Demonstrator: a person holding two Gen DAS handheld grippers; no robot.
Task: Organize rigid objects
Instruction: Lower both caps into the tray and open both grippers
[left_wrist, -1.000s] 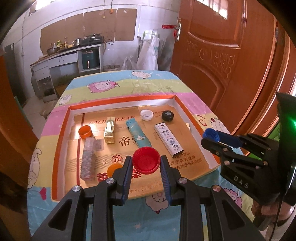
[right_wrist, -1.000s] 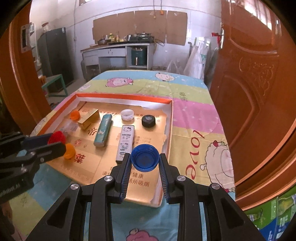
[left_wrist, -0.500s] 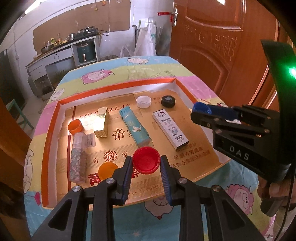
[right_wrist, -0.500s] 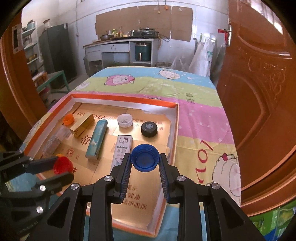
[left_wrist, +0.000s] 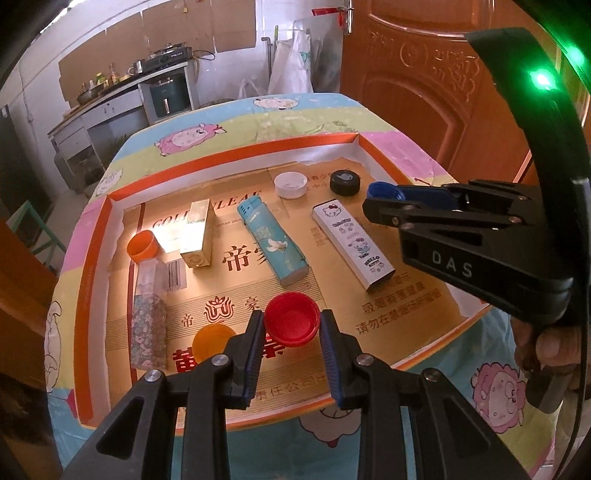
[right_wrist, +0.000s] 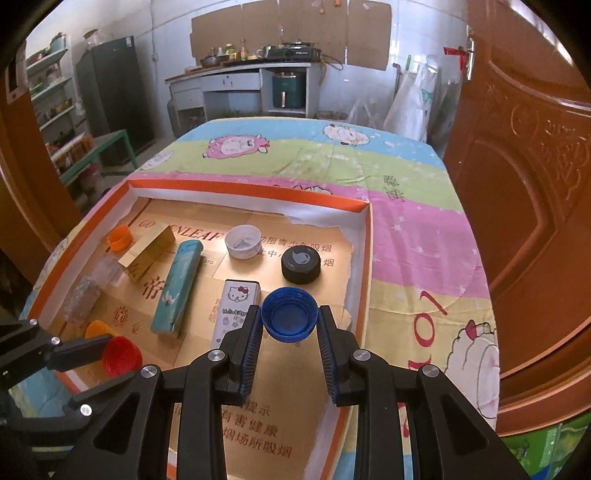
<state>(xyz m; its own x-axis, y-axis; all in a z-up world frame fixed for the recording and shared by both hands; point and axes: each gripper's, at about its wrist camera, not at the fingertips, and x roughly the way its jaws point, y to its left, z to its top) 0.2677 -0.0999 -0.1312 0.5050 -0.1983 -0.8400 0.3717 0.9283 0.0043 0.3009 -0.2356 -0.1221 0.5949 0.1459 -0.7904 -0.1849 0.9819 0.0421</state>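
Note:
My left gripper (left_wrist: 291, 325) is shut on a red bottle cap (left_wrist: 292, 323), held above the near part of an orange-rimmed cardboard tray (left_wrist: 229, 157). My right gripper (right_wrist: 290, 324) is shut on a blue bottle cap (right_wrist: 290, 318) over the tray's right side, and it shows at the right of the left wrist view (left_wrist: 382, 195). In the tray lie an orange cap (left_wrist: 142, 245), a yellow-orange cap (left_wrist: 211, 341), a white cap (left_wrist: 290, 184), a black cap (left_wrist: 344, 182), a gold box (left_wrist: 197, 238), a teal lighter (left_wrist: 273, 245), a white cartoon-cat lighter (left_wrist: 351, 245) and a floral tube (left_wrist: 149, 314).
The tray sits on a table under a cartoon sheep cloth (right_wrist: 332, 162). A brown wooden door (right_wrist: 524, 177) stands close on the right. A counter with cookware (right_wrist: 255, 70) and a dark cabinet (right_wrist: 114, 99) are far behind. A hand (left_wrist: 546, 347) grips the right tool.
Both grippers have moved forward and lower over the tray, each keeping its cap. The right gripper has come further in over the tray's right side.

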